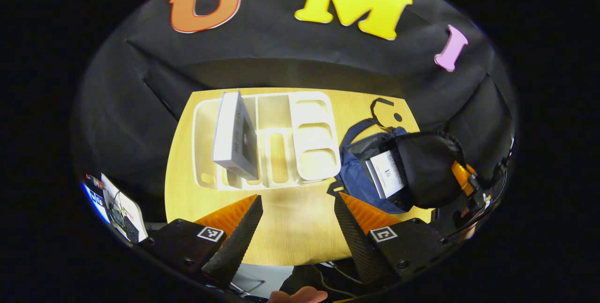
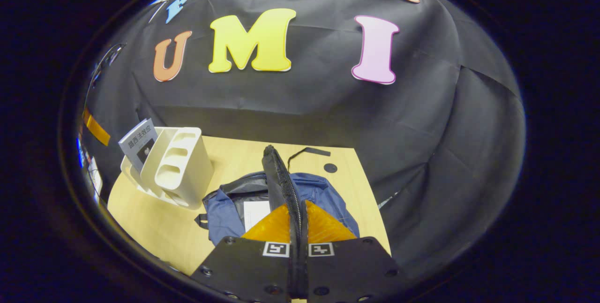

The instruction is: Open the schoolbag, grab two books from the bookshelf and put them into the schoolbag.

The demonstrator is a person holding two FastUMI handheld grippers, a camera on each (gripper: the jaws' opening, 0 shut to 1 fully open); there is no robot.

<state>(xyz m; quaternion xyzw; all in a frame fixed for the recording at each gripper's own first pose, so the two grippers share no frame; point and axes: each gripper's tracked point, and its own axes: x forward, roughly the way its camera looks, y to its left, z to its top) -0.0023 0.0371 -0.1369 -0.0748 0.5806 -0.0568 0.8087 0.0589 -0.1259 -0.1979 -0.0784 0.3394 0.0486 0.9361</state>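
The left gripper [image 1: 296, 228] hovers over the counter [image 1: 290, 237], jaws released and empty. The right gripper [image 2: 298, 228] has its jaws clenched on the schoolbag's [image 2: 323, 195] lifted flap [image 2: 279, 176]. One book [image 1: 386, 174] lies inside the schoolbag; another book [image 1: 234, 136] leans in the bookshelf [image 1: 314, 139].

Cloth schoolbag [image 2: 323, 195], smooth plastic bookshelf [image 1: 311, 139], wooden table [image 1: 290, 228]

Wooden table [image 1: 290, 237]: white bookshelf [image 1: 314, 143] left, open blue schoolbag [image 1: 361, 181] just beside it
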